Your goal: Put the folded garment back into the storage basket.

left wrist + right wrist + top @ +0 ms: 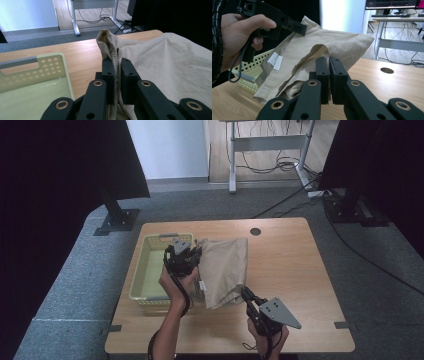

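Left gripper (116, 75), black, two-jawed: jaws closed on a seamed edge of the beige folded cloth garment (175, 65), the fabric pinched between both pads and rising above the tips. To its left and below, the pale green perforated plastic basket (53, 65), with a grey handle strip at the near rim. Ahead of the jaws, the light wooden table (80, 52), then grey carpet.

Right gripper (329, 75), black as well: jaws pressed together on a lower fold of the same garment (332, 42), cloth caught between the tips. Garment lifted off the table between the two grippers, hanging from the far one, with a small white label (275, 60) on the side nearer the basket (254, 67). Beyond and to the left of the jaws, the left hand (234, 37) around the handle of the other gripper (298, 27). To the right, a round hole (387, 70) in the table (387, 87).

From above: left gripper (192, 252) at the basket's (145, 270) inner edge, right gripper (246, 293) at the garment's (225, 265) near corner, right hand (267, 337) at the table's (300, 260) front edge.
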### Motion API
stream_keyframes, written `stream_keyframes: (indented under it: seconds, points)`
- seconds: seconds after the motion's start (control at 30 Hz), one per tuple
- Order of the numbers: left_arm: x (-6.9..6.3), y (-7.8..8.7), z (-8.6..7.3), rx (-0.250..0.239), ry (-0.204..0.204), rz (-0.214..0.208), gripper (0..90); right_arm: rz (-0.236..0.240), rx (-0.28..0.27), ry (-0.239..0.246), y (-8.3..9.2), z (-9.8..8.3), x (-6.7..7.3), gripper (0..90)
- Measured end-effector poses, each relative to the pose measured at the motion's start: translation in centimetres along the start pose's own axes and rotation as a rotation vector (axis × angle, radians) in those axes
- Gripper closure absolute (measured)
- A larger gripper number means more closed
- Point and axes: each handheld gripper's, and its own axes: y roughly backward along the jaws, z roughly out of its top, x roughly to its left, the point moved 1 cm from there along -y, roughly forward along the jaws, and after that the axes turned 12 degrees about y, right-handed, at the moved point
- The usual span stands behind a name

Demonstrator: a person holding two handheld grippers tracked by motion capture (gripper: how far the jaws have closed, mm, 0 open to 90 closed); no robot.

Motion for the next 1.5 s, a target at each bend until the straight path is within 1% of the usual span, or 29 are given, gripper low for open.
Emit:
stream_keyframes:
  seconds: [0.37,0.73,0.8,0.87,0.9,1.03,1.1,1.27,1.3,1.5]
  points:
    - [0.5,0.1,0.1,0.000,0.001,0.009,83.3,0.005,-0.001,0.004,-0.5,0.2,0.4,86.5]
    - [1.3,0.4,0.1,0.000,0.006,0.015,83.2,0.007,-0.002,0.006,-0.9,0.3,0.7,86.4]
    - [1.6,0.5,0.3,0.000,0.006,0.018,83.2,0.010,-0.002,0.009,-1.2,0.4,0.9,86.4]
    - [1.6,0.5,0.3,0.000,0.006,0.018,83.2,0.010,-0.002,0.009,-1.3,0.4,1.0,86.4]
    - [1.9,0.8,0.5,-0.005,0.006,0.023,83.2,0.013,-0.001,0.011,-1.5,0.5,1.2,86.4]
    - [2.0,0.8,0.6,-0.005,0.005,0.024,83.2,0.014,-0.002,0.011,-1.7,0.5,1.4,86.4]
    - [2.4,1.0,0.8,-0.007,0.007,0.027,83.2,0.017,-0.002,0.014,-2.0,0.7,1.6,86.4]
    - [2.6,1.0,0.8,-0.007,0.009,0.030,83.2,0.019,-0.003,0.015,-2.3,0.8,1.8,86.4]
    - [2.9,1.1,0.9,-0.009,0.012,0.029,83.2,0.020,-0.004,0.018,-2.4,0.9,1.9,86.4]
    - [3.1,1.2,1.0,-0.010,0.013,0.030,83.2,0.021,-0.004,0.020,-2.6,1.1,2.1,86.4]
